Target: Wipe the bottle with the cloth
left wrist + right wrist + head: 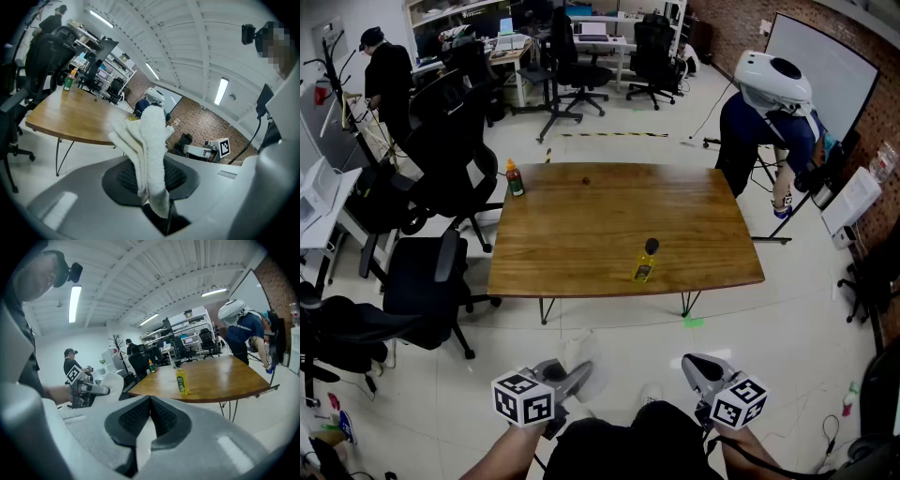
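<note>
A yellow bottle (644,261) with a black cap stands upright near the front edge of the wooden table (581,225); the right gripper view also shows this bottle (182,380). My left gripper (570,377) is shut on a folded white cloth (150,145), which sticks up from between its jaws. In the head view the cloth (581,360) hangs over the floor, well short of the table. My right gripper (696,367) is shut with nothing in it, its pads (161,416) pressed together. Both grippers are held low in front of the person, apart from the bottle.
A green bottle (515,178) with an orange cap stands at the table's far left corner. Black office chairs (431,272) crowd the left side. A person in blue with a white helmet (769,103) bends by the far right corner; another person (384,75) stands at the back left.
</note>
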Available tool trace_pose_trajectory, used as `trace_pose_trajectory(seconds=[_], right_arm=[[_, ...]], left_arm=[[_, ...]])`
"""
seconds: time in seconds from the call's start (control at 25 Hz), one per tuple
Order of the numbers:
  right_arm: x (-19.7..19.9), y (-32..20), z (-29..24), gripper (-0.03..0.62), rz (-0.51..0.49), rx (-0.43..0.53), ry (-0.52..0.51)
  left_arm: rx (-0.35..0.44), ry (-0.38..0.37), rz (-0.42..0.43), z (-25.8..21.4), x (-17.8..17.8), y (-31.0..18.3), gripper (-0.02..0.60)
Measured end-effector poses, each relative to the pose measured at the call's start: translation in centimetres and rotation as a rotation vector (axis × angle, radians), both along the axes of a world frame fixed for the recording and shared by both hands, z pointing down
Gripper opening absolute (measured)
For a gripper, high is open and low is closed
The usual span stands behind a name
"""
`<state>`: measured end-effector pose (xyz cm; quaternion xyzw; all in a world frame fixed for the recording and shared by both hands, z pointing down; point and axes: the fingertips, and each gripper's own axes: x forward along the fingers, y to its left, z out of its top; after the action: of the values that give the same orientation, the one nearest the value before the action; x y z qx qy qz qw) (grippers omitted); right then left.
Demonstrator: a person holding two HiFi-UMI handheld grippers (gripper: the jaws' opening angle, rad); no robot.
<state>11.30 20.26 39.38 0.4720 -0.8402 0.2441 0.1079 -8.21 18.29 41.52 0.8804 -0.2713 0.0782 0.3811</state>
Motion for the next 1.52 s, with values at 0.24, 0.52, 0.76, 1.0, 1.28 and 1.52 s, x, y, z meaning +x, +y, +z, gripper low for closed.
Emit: trace_pose_trajectory(seconds=[0.24, 0.52, 0.76, 1.0, 1.28, 1.52], right_arm=[[1.8, -8.1, 0.5, 0.086, -0.05, 0.097, 0.14], [1.6, -21.4, 4.3, 0.208, -0.268, 0.139, 0.209], [-1.7, -27.7, 6.4, 0.229, -0.455, 0.189, 0.22], [-3.8, -28.9, 7.1, 0.18, -0.608, 0.247, 0.189], [-4.4, -28.7, 7.0, 0.133, -0.691, 0.3, 0.196], [-4.2, -29.0, 6.8, 0.133, -0.699, 0.269, 0.145]], left_arm=[[0.013, 0.001, -0.041, 0.4, 0.7, -4.2, 0.106], [0.0, -0.037, -0.187, 1.3, 2.6, -9.6, 0.106], [-0.052, -0.023, -0.383, 1.3, 4.4, -13.9, 0.106], [-0.075, -0.057, -0.484, 2.6, 5.5, -15.7, 0.106], [-0.11, -0.041, -0.471, 4.1, 6.8, -17.5, 0.106], [-0.139, -0.026, -0.249, 6.6, 9.8, -19.1, 0.106]])
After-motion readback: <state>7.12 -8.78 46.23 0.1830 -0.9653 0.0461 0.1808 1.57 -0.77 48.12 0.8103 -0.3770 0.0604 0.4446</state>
